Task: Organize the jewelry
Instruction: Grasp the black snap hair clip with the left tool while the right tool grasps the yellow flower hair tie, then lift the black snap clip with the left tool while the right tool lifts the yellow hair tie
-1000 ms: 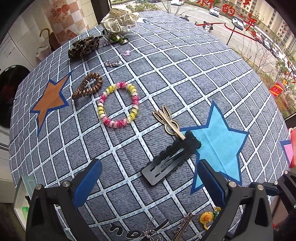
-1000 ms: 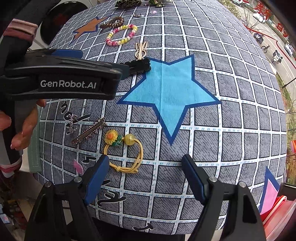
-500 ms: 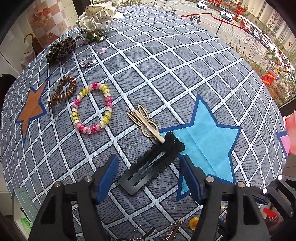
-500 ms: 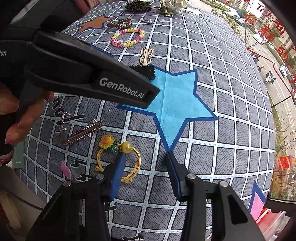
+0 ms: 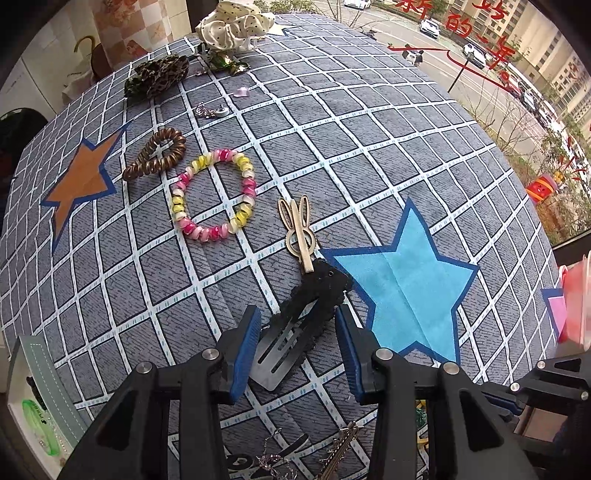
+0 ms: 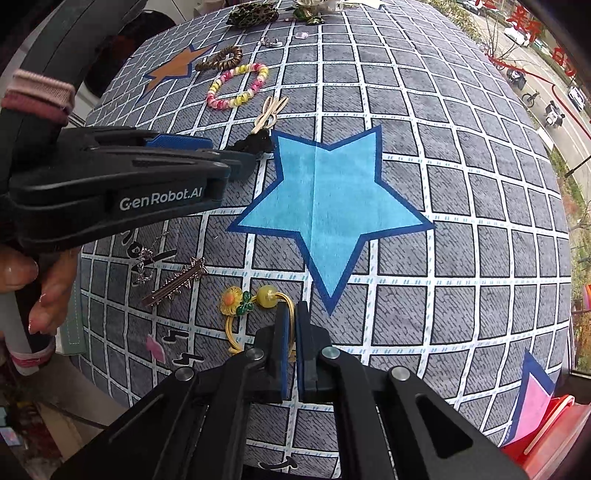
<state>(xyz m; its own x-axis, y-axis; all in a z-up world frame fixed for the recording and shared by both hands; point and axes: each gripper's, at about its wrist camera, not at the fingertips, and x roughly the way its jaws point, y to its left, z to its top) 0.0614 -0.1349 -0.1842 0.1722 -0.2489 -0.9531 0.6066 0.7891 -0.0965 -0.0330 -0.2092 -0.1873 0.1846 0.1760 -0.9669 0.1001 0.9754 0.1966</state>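
A black snap hair clip point(image 5: 300, 321) lies on the checked cloth by the blue star point(image 5: 410, 284). My left gripper point(image 5: 297, 325) straddles its near end, jaws narrowed but still apart from it. A gold rabbit clip point(image 5: 299, 230) touches the black clip's far end. In the right wrist view my right gripper point(image 6: 291, 317) is shut on the yellow elastic hair tie point(image 6: 258, 306) with a flower and bead, which lies on the cloth below the blue star point(image 6: 325, 206). The left gripper point(image 6: 236, 162) shows there too, over the black clip point(image 6: 255, 142).
A pink-yellow spiral bracelet point(image 5: 212, 195), brown spiral tie point(image 5: 157, 153), leopard scrunchie point(image 5: 157, 75), white dotted scrunchie point(image 5: 234, 24) and orange star point(image 5: 79, 177) lie farther back. A spiky bronze clip point(image 6: 175, 282) and silver chain point(image 6: 146, 264) lie near the front edge. A red tray point(image 6: 546, 435) sits at right.
Both grippers have closed in: the left narrowed around the black clip and moved forward, the right shut on the yellow hair tie's band.
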